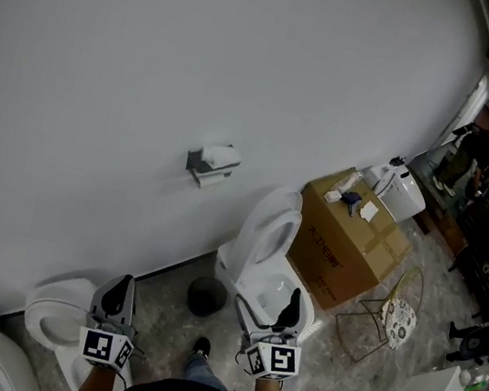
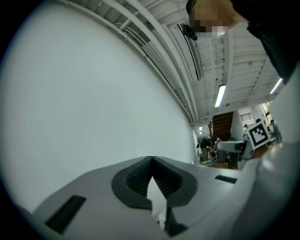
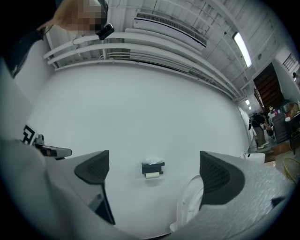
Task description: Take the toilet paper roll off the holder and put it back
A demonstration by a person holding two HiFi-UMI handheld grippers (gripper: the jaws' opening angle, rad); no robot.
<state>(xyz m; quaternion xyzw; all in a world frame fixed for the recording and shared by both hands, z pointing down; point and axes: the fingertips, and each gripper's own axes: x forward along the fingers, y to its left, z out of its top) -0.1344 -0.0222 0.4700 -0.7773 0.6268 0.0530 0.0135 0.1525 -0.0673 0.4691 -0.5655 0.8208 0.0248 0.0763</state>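
Two grippers point(image 1: 120, 288) point(image 1: 291, 305), one roll point(image 3: 151, 175), one holder point(image 3: 153, 167).

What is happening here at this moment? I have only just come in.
A person faces the white wall with a gripper in each hand, both held low and well short of it. The left gripper has its jaws together on nothing. The right gripper has its jaws wide apart and empty. The toilet paper roll sits on its holder on the wall, and neither gripper touches it.
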